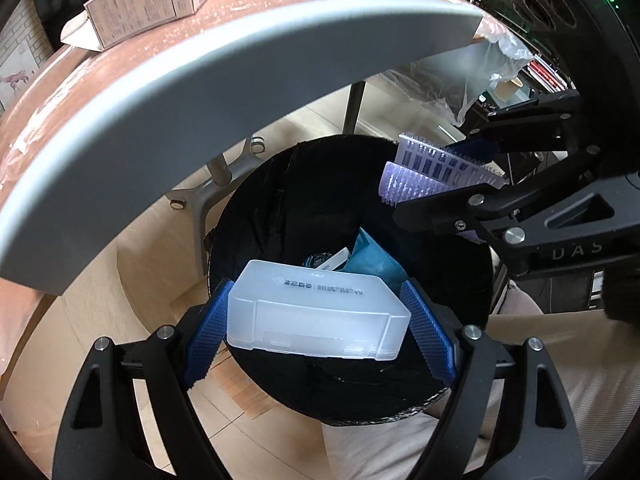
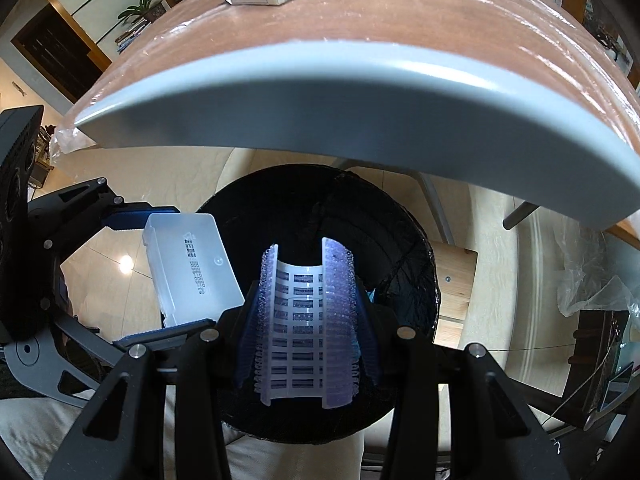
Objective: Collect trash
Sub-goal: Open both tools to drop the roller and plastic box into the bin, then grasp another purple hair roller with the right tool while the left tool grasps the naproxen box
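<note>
My left gripper [image 1: 316, 294] is shut on a frosted white plastic box [image 1: 316, 316], its blue pads [image 1: 208, 336] pressing the box's two short ends. The box hangs over the near rim of a round bin with a black liner [image 1: 280, 208]. My right gripper [image 2: 306, 292] is shut on a pale purple tube rack [image 2: 306, 320], bent into a trough between the fingers and held above the bin [image 2: 400, 248]. In the right wrist view the box [image 2: 192, 264] and left gripper [image 2: 160, 276] sit to the left. A teal packet [image 1: 372, 260] and other scraps lie at the bin's bottom.
The grey edge of a table [image 1: 200, 92] with a pink plastic-covered top overhangs the bin's far side. A cardboard box [image 1: 148, 0] stands on it. A metal table leg [image 1: 216, 184] rises left of the bin. Clear plastic sheet [image 1: 480, 76] hangs at the right. A person's beige trousers [image 1: 560, 360] lie below.
</note>
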The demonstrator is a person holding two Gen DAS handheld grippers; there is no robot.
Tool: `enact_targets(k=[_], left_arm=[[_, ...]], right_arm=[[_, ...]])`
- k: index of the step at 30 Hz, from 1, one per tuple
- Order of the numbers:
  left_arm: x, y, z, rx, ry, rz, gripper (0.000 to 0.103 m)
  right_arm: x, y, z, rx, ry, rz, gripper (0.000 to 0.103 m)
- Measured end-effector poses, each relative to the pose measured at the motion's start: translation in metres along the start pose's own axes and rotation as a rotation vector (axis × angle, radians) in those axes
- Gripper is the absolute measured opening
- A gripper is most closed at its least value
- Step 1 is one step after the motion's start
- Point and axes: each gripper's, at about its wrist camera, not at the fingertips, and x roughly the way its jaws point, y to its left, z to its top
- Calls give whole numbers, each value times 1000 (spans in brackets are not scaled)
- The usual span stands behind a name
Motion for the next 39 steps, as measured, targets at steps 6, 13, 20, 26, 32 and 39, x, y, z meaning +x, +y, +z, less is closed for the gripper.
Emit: enact_targets(k=[6, 13, 20, 26, 32, 39], left_arm=[[11, 1, -1, 11, 23, 10, 84], [14, 4, 0, -3, 34, 15, 85], [-15, 16, -3, -71, -21, 13, 85], [-88, 18, 1, -93, -197, -11, 93], [-141, 28, 32, -44, -413, 159, 102], [-110, 62, 78, -58, -390, 161, 102]], right_arm=[[8, 0, -1, -10, 6, -12, 42], [6, 4, -4, -3, -1, -13, 60], [-42, 7, -7, -36, -96, -34, 71], [-113, 7, 10, -16, -265, -6, 78], [-150, 16, 72, -104, -417, -30, 86], [-117, 27, 158, -180, -384, -17, 86]])
